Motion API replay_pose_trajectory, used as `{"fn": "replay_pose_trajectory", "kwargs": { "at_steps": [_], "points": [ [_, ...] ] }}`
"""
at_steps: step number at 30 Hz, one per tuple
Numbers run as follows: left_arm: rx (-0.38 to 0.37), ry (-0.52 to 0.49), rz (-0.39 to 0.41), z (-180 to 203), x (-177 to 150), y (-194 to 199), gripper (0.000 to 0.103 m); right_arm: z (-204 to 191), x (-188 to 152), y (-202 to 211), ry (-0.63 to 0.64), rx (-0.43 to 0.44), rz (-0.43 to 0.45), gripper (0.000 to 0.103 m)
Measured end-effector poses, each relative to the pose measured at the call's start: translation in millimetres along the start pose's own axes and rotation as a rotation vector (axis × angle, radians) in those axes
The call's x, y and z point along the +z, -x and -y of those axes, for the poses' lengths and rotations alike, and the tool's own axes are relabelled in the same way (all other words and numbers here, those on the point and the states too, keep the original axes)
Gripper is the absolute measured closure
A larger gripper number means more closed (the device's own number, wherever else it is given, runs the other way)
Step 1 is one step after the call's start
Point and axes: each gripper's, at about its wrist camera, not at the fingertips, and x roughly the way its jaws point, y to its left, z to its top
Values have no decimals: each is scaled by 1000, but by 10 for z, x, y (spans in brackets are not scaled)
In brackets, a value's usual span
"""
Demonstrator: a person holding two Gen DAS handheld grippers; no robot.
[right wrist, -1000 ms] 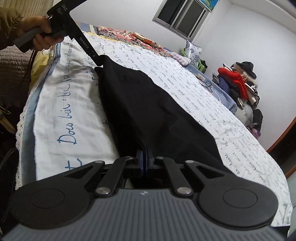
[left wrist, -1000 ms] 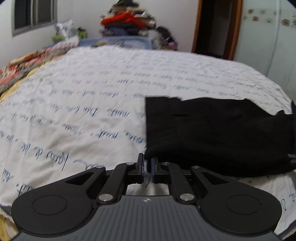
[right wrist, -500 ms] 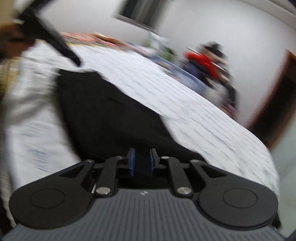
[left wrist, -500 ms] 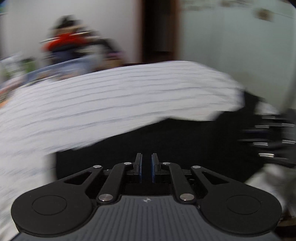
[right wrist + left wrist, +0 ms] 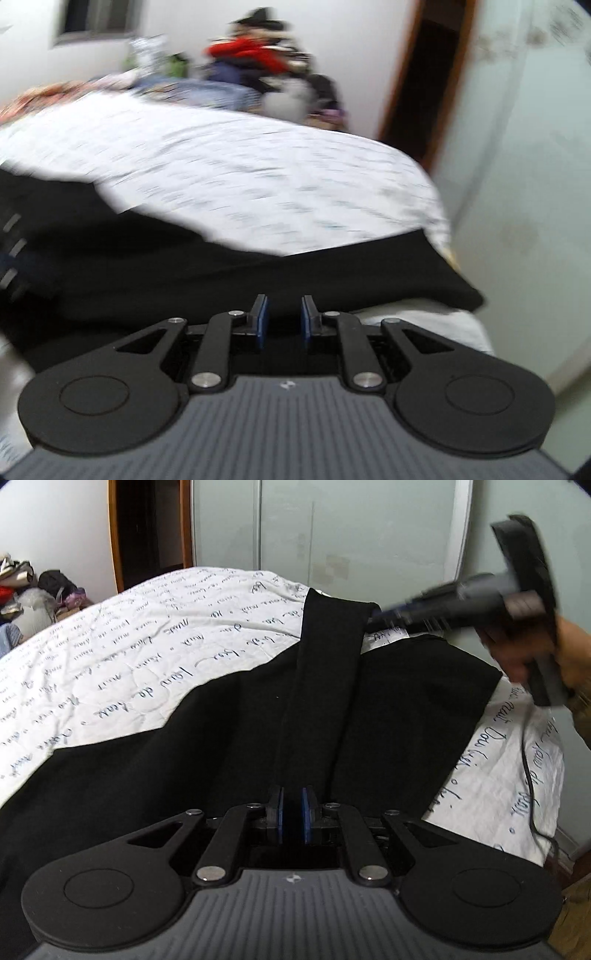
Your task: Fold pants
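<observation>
Pants (image 5: 221, 768), black, lie spread across a bed covered by a white quilt (image 5: 147, 657) printed with blue handwriting. In the left wrist view, the left gripper (image 5: 291, 821) sits low over the dark cloth, its blue-padded jaws narrowly apart with black fabric showing in the gap; whether they pinch the cloth cannot be told. A long strip of the pants runs taut from just in front of the jaws up to the far edge of the bed. There the right gripper (image 5: 373, 622), blurred and held in the person's hand (image 5: 546, 657), meets the strip's end. A second ago this view showed the pants lying flat in a neat rectangle off to the right, with no raised strip. Behind the bed stand pale wardrobe doors (image 5: 332, 535) and a dark doorway (image 5: 147, 528).

In the right wrist view, motion-blurred, the right gripper (image 5: 282, 321) hovers over the black pants (image 5: 184, 277) near the bed's right edge, jaws moderately apart with dark cloth behind the gap; contact cannot be told. A second ago these jaws were pressed together. A heap of clothes (image 5: 255, 59), red on top, is piled against the far wall.
</observation>
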Motion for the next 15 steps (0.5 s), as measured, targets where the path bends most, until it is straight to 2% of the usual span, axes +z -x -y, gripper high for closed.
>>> {"fn": "replay_pose_trajectory", "kwargs": {
  "at_steps": [2, 4, 5, 7, 9, 10, 12, 15],
  "points": [
    [-10, 16, -7, 5, 7, -68, 94, 282, 88, -174, -99, -12, 9, 88],
    [-17, 27, -9, 18, 19, -117, 93, 532, 192, -388, -185, -44, 12, 82],
    [-16, 25, -7, 27, 24, -125, 89, 659, 212, -516, -210, -72, 5, 76],
    [-19, 31, 1, 38, 45, -163, 71, 889, 296, -774, -240, -119, -2, 71],
    [-42, 45, 15, 54, 69, -183, 31, 1064, 390, -1022, -271, -176, -6, 64],
    [-36, 49, 29, 71, 78, -201, 24, 1135, 379, -1084, -282, -194, -9, 63],
    [19, 23, 64, 141, 93, -216, 21, 1289, 435, -1315, -306, -220, -29, 59],
    [50, -22, 42, 204, 113, -294, 21, 1421, 501, -1613, -325, -225, -59, 53]
  ]
}}
